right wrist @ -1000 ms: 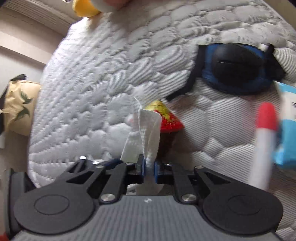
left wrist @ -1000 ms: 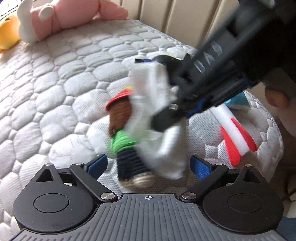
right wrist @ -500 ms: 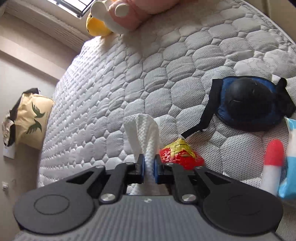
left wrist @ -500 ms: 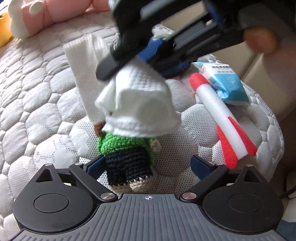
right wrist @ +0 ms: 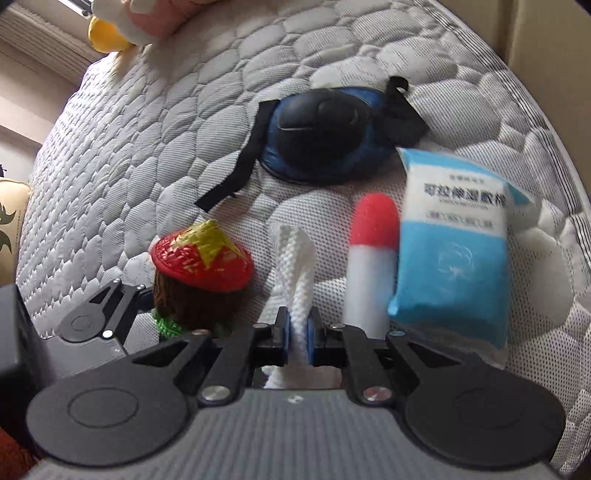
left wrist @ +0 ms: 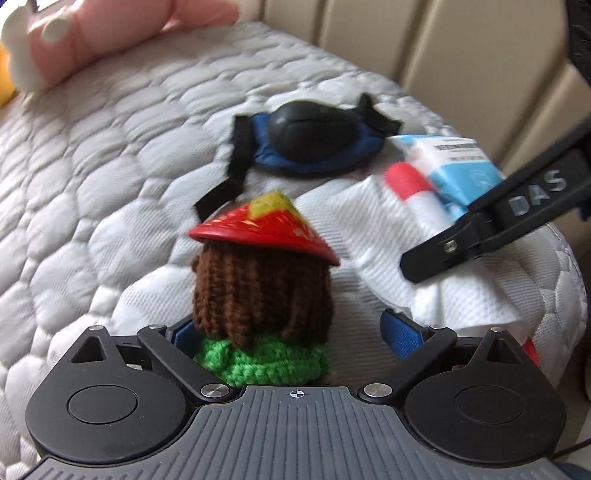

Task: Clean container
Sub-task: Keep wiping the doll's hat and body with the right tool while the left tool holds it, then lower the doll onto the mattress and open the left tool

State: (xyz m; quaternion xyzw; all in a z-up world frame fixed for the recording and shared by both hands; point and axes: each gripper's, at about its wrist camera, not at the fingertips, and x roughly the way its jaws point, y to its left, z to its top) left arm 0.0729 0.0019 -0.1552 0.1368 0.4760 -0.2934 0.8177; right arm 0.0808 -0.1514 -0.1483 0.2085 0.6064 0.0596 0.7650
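The left tool (left wrist: 291, 326) stands wide open over the mattress (left wrist: 110, 192), its two blue pads well apart. The crocheted doll (left wrist: 260, 295) stands upright between them, nearer the left pad, which lies just beside or against its green collar; whether they touch cannot be told. The right pad is clear of the doll, so nothing is clamped. The doll's red hat (left wrist: 264, 232) with a yellow tip rises just ahead of the tool's middle.

The right tool (right wrist: 298, 332) is closed tight on a white paper towel (right wrist: 295, 266), pinched between the blue pads; a twisted fold stands up ahead of the pads and more of it hangs back under the body. In the left wrist view the towel (left wrist: 399, 251) spreads over the mattress ahead and to the right of the left tool, with a black finger of the right tool (left wrist: 454, 247) coming in from the right above it.

From the right tool, the doll (right wrist: 192, 291) sits close ahead on the left, beside the towel, with the left tool (right wrist: 110, 317) behind it. Just ahead on the right lies a white foam rocket (right wrist: 371, 266) with a red nose, and against its right side a blue and white packet (right wrist: 454, 251). Farther ahead, beyond all of these, lies a blue pad with a black cap and straps (right wrist: 321, 136). A pink plush toy (left wrist: 96, 33) lies at the far left edge of the mattress
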